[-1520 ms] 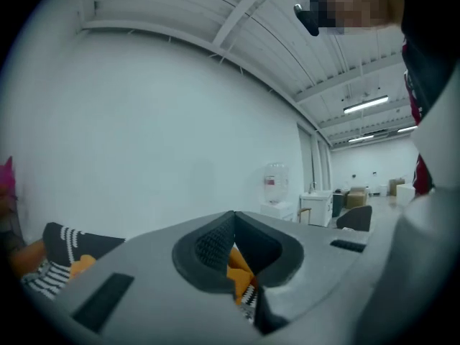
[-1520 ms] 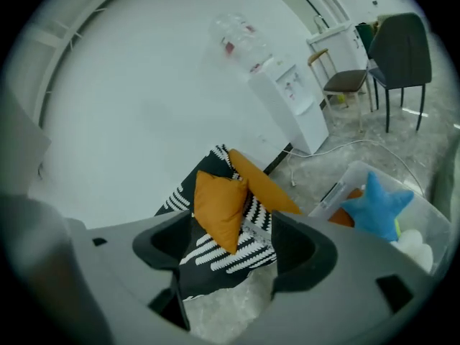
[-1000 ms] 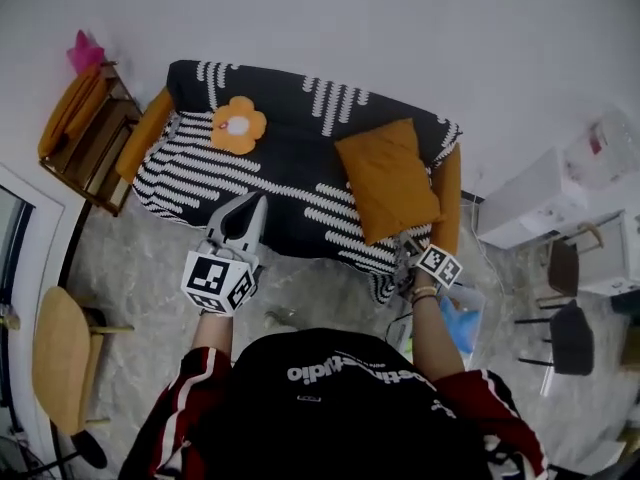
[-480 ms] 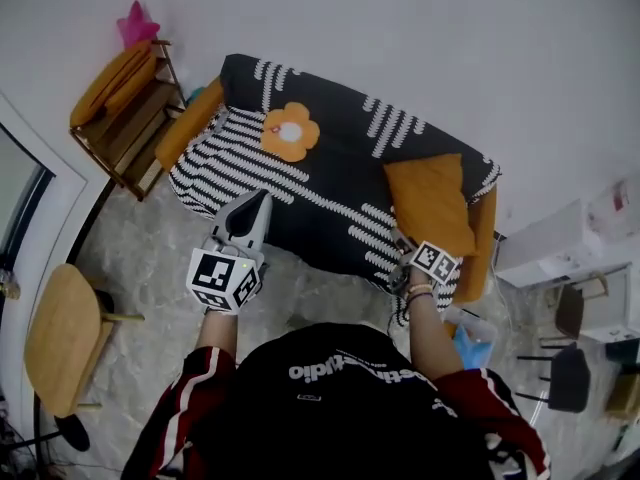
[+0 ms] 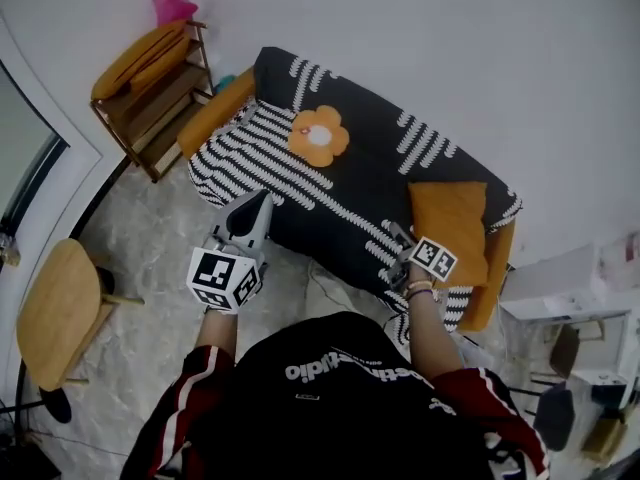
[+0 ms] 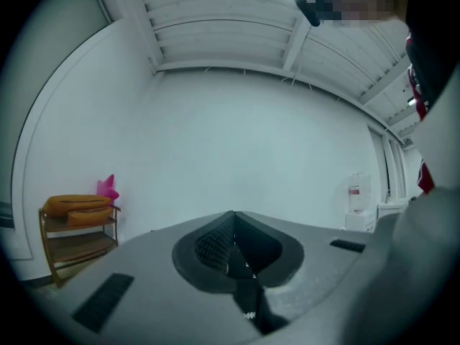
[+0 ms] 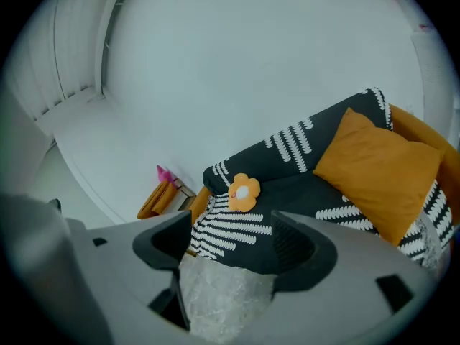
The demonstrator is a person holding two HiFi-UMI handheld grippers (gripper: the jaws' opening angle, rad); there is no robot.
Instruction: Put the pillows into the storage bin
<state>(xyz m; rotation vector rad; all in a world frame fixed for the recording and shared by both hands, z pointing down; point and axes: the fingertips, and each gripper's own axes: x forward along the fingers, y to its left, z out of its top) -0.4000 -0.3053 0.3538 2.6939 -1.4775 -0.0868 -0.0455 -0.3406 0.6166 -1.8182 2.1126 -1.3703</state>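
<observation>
On the black sofa with white stripes (image 5: 340,198), the square orange fabric pillow (image 5: 450,223) lies just ahead-right of the right gripper (image 5: 398,236) (nearer hand, jaws apart, empty); the small orange flower-shaped pillow (image 5: 318,135) sits farther off, beyond the left gripper (image 5: 258,200), jaws clenched on nothing

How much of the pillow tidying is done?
Nothing done yet: the flower pillow and the orange pillow both lie on the sofa. Nothing is in hand: the left hand-held gripper is shut and empty, the right hand-held gripper open and empty. Both pillows are left to move; no bin shows.
</observation>
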